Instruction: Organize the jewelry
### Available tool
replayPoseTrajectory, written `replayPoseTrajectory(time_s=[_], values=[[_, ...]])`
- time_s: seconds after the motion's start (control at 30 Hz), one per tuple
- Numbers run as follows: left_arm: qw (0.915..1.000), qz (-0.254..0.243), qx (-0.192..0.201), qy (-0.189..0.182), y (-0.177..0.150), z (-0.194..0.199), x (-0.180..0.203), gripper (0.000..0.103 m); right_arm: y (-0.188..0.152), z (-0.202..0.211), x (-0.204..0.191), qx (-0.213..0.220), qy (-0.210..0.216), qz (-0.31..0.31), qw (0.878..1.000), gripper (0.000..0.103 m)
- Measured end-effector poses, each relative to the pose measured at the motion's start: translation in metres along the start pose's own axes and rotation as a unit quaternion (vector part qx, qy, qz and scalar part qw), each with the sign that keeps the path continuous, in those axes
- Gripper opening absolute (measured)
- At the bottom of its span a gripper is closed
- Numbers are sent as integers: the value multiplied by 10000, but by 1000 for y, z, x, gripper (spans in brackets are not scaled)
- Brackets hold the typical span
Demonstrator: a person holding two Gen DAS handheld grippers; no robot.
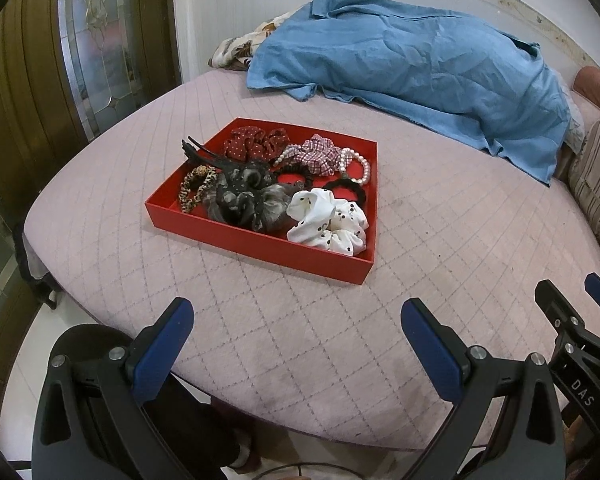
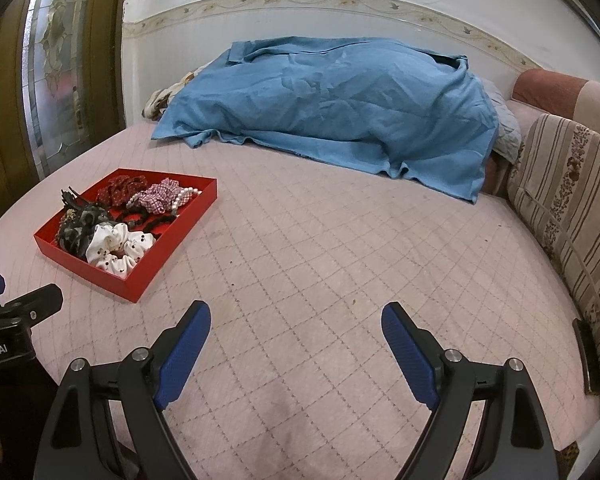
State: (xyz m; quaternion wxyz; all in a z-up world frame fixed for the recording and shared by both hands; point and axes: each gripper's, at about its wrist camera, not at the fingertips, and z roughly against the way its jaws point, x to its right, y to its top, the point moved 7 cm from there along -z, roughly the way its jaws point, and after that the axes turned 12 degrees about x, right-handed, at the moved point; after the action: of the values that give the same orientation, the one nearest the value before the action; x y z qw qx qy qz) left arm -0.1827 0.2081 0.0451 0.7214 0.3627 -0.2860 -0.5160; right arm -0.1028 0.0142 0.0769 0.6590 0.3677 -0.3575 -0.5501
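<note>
Left tool (image 1: 296, 344) nearest, hovering over the near edge of the bed (image 1: 300, 320), jaws spread wide, nothing between the blue pads (image 1: 164, 352). Right tool (image 2: 296, 348) likewise spread wide and empty, over bare quilted pink cover. Each visible at the edge of the other's view, side by side, apart.

Further in, red tray (image 1: 260, 246) flat on the bed, ahead of the left tool and off to the left of the right tool. Untouched by either tool.

Tray contents, near to far:
- white scrunchie with dark dots (image 1: 328, 220), near right corner
- grey-black sheer scrunchie (image 1: 248, 204) just beside it, centre front
- leopard-print clip (image 1: 196, 188) at the left wall
- black claw clip (image 1: 208, 154) tilted over the left rim, tips sticking out past the wall
- black scrunchie (image 1: 346, 190) behind the white one
- pearl bracelet (image 1: 358, 166) near the right wall
- red-white checked scrunchie (image 1: 316, 154) behind centre
- dark red dotted scrunchie (image 1: 252, 142) at the far wall

All piled loosely, several overlapping; red floor showing in small gaps only.

Beyond the tray, crumpled blue cloth (image 1: 412, 64) across the far side of the bed, floral fabric (image 1: 240, 50) poking out at its left end. Striped floral cushion (image 2: 568, 216) along the right side. White wall with patterned border (image 2: 340, 4) behind; wooden door with leaded glass (image 1: 88, 48) far left.
</note>
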Motion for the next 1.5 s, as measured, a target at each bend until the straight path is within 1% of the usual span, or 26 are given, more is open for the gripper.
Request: replayPoseTrajectory(time_s=[0.27,0.37,0.6,0.87,1.1,1.5], values=[[10000,-10,-9,-5,-2,-2,-5,103,1,0,0,3,-5,4,10000,91],[10000,-2,37,8,-1,-2,-7,103,2,0,-4,0,57,13,10000,91],[9999,14,141,26,0,1,-15,103,19,-5,-21,77,289,29,9995,91],[9994,211,203,155,2,2,-32,103,38,-16,-51,101,645,186,9977,91],[9988,388,118,266,1,-3,-49,103,37,-17,-71,117,747,445,9961,91],[9987,466,50,222,-3,-8,-55,103,34,-21,-78,30,764,500,9958,92]])
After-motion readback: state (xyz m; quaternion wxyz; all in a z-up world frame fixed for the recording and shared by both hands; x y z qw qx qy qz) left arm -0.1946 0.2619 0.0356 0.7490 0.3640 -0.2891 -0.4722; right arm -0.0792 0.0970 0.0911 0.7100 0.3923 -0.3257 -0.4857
